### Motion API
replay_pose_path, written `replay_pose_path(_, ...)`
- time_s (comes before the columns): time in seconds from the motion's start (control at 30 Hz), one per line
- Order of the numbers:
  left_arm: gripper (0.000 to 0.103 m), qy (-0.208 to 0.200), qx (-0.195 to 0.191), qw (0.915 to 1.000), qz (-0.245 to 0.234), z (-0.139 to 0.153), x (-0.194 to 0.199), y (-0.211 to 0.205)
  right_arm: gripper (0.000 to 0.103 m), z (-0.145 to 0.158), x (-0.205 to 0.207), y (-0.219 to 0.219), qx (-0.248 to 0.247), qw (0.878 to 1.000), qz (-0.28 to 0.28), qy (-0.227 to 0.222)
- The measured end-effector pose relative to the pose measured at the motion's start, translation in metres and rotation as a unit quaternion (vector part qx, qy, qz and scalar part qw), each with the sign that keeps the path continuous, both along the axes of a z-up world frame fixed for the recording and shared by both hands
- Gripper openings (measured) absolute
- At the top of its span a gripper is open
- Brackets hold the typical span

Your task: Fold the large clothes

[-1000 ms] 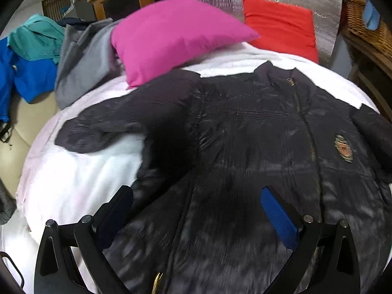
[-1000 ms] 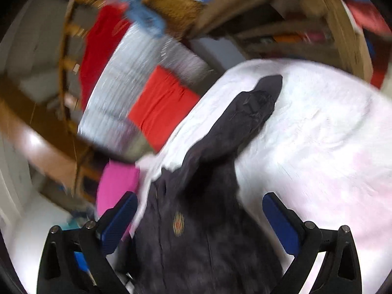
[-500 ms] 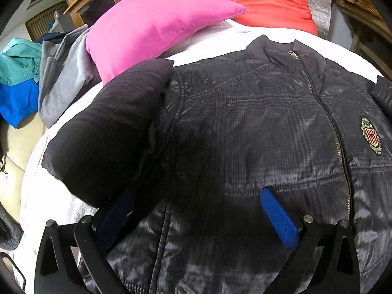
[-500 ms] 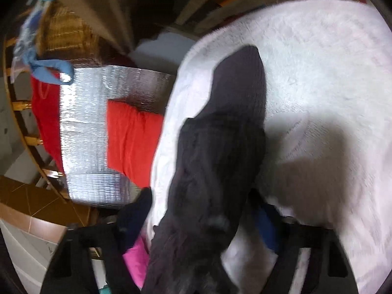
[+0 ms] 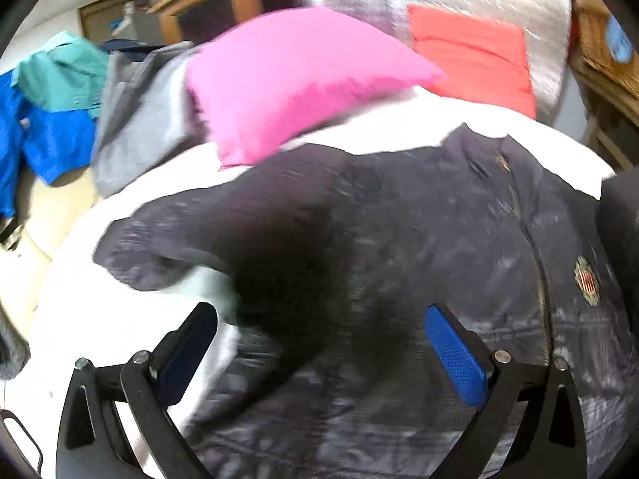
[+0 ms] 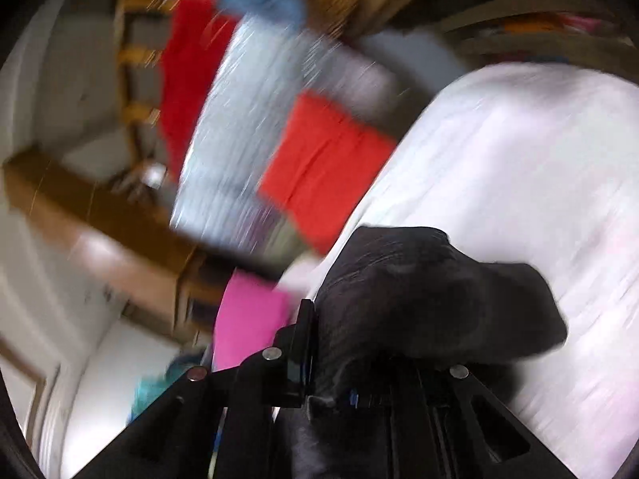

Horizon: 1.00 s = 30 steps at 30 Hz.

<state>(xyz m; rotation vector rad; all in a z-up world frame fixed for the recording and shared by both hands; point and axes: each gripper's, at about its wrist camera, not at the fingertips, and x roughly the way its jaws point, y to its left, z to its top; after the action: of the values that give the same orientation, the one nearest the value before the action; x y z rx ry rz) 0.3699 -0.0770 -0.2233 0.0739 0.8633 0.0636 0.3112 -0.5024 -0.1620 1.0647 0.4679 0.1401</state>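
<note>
Nearest, the left hand-held gripper hangs spread wide and empty over the dark jacket, which lies front-up, zipped, on the white bed. The right hand-held gripper is clamped on the jacket's sleeve, lifted off the bed, probably to fold it inward. Farther back lie a pink pillow and a red cushion; the wicker basket far right is too blurred to tell its contents.

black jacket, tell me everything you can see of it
The black jacket is dark, quilted and slightly shiny, lying front up on the white bedcover. It has a centre zip, a stand collar and a small crest badge on the chest. One sleeve lies spread toward the pink pillow. The other sleeve is pinched in the right gripper. The left gripper hovers open over it.
</note>
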Motion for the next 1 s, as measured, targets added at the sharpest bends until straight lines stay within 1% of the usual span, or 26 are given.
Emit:
replay_pose_path(0.07,0.103,-0.017,0.01,0.9997,0.017,0.006,-0.005,0.012,0.015,-0.009,0.006,0.045,-0.005,0.999,0.042,0.016)
replay_pose_path(0.13,0.103,-0.026,0.012,0.9992,0.027,0.01,-0.01,0.024,0.016,-0.023,0.011,0.078,-0.009,0.997,0.069,0.039)
replay_pose_path(0.23,0.103,-0.026,0.004,0.9991,0.033,0.011,-0.016,0.038,0.02,-0.06,0.024,0.123,0.016,0.99,0.11,0.086)
replay_pose_path(0.27,0.103,-0.025,0.001,0.9991,0.035,0.011,-0.017,0.042,0.034,-0.072,0.027,0.133,0.025,0.987,0.118,0.103)
replay_pose_path(0.3,0.103,-0.025,-0.002,0.999,0.036,0.011,-0.017,0.044,0.06,-0.081,0.025,0.142,0.034,0.983,0.128,0.124)
replay_pose_path(0.33,0.103,-0.026,-0.008,0.999,0.036,0.013,-0.018,0.047,0.072,-0.087,0.022,0.149,0.047,0.979,0.137,0.141)
replay_pose_path(0.37,0.103,-0.029,-0.011,0.9989,0.035,0.015,-0.019,0.047,0.078,-0.089,0.015,0.151,0.061,0.978,0.14,0.145)
replay_pose_path(0.4,0.103,-0.034,-0.013,0.9988,0.032,0.017,-0.019,0.045,0.078,-0.088,0.003,0.151,0.072,0.977,0.141,0.143)
replay_pose_path(0.47,0.103,-0.05,-0.017,0.9984,0.021,0.021,-0.025,0.04,0.078,-0.071,-0.016,0.139,0.067,0.98,0.136,0.126)
replay_pose_path(0.57,0.103,-0.07,-0.03,0.997,-0.015,0.028,-0.033,0.022,0.079,-0.049,-0.05,0.113,0.063,0.988,0.117,0.074)
replay_pose_path(0.63,0.103,-0.083,-0.05,0.9938,-0.054,0.033,-0.039,0.004,0.08,-0.04,-0.077,0.084,0.053,0.995,0.073,0.044)
replay_pose_path(0.67,0.103,-0.087,-0.062,0.9915,-0.075,0.036,-0.042,-0.006,0.08,-0.039,-0.087,0.063,0.037,0.998,0.03,0.042)
replay_pose_path(0.73,0.103,-0.081,-0.086,0.986,-0.118,0.039,-0.05,-0.031,0.081,-0.047,-0.097,0.03,0.019,0.997,-0.032,0.065)
replay_pose_path(0.77,0.103,-0.075,-0.098,0.9828,-0.137,0.041,-0.052,-0.042,0.081,-0.057,-0.099,0.011,0.018,0.994,-0.064,0.089)
replay_pose_path(0.8,0.103,-0.072,-0.108,0.9798,-0.152,0.042,-0.054,-0.052,0.078,-0.067,-0.099,0.003,0.023,0.991,-0.079,0.104)
replay_pose_path(0.83,0.103,-0.068,-0.115,0.9762,-0.171,0.045,-0.057,-0.068,0.075,-0.075,-0.095,-0.007,0.031,0.988,-0.089,0.12)
replay_pose_path(0.87,0.103,-0.065,-0.113,0.9743,-0.184,0.046,-0.057,-0.081,0.069,-0.084,-0.088,-0.016,0.042,0.986,-0.09,0.135)
replay_pose_path(0.9,0.103,-0.061,-0.106,0.9731,-0.195,0.045,-0.057,-0.094,0.065,-0.087,-0.079,-0.017,0.045,0.985,-0.088,0.143)
replay_pose_path(1.0,0.103,-0.041,-0.088,0.9723,-0.212,0.034,-0.047,-0.131,0.065,-0.097,-0.054,-0.025,0.029,0.981,-0.083,0.173)
